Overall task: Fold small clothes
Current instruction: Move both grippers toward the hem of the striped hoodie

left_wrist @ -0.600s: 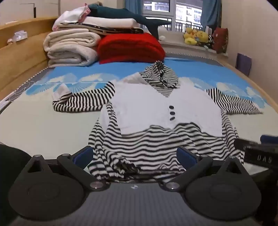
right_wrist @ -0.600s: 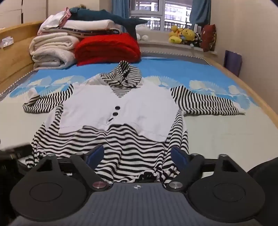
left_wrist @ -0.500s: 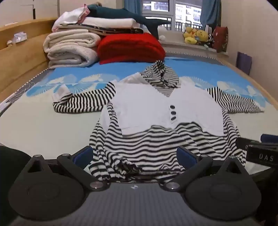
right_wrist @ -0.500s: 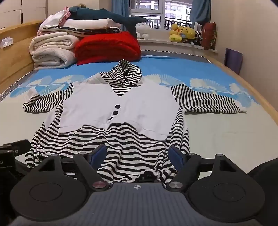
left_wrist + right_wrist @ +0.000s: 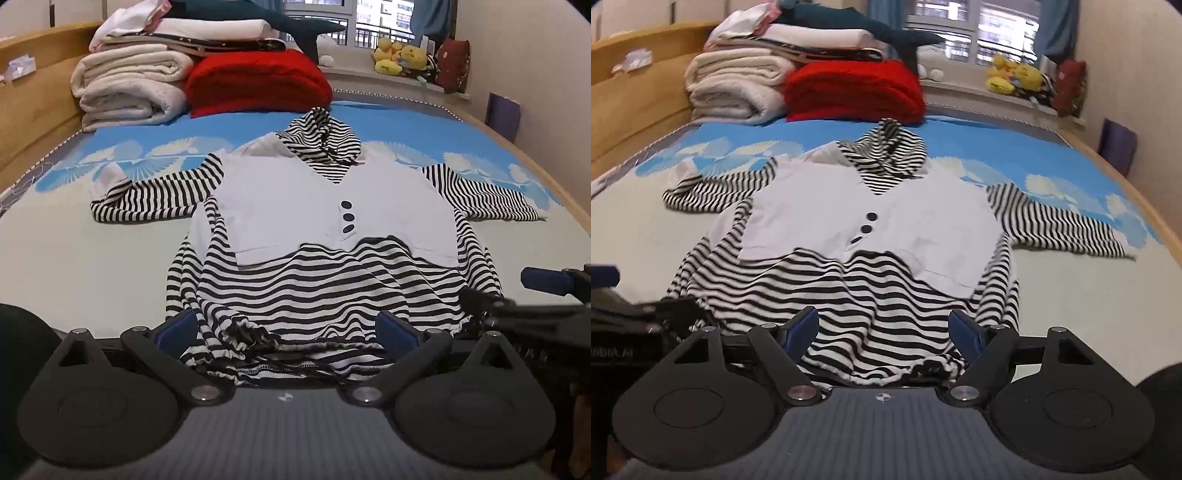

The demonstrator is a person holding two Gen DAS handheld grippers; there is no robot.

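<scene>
A small black-and-white striped hooded top with a white vest front and dark buttons [image 5: 332,206] lies spread on the bed, sleeves out to both sides; it also shows in the right wrist view [image 5: 871,221]. My left gripper [image 5: 288,330] is open, its blue-padded fingers either side of the bunched hem at the left. My right gripper [image 5: 884,330] is open over the hem's right part. Each gripper shows at the edge of the other's view.
The bed [image 5: 74,258] has a pale and blue sheet. Folded white blankets [image 5: 129,88] and a red blanket [image 5: 258,85] are stacked at the far end. Wooden bed frame [image 5: 22,110] at left, plush toys [image 5: 399,59] on the windowsill.
Both grippers have moved forward and lower toward the hem. The right gripper's jaws have narrowed a little. The garment lies as before.
</scene>
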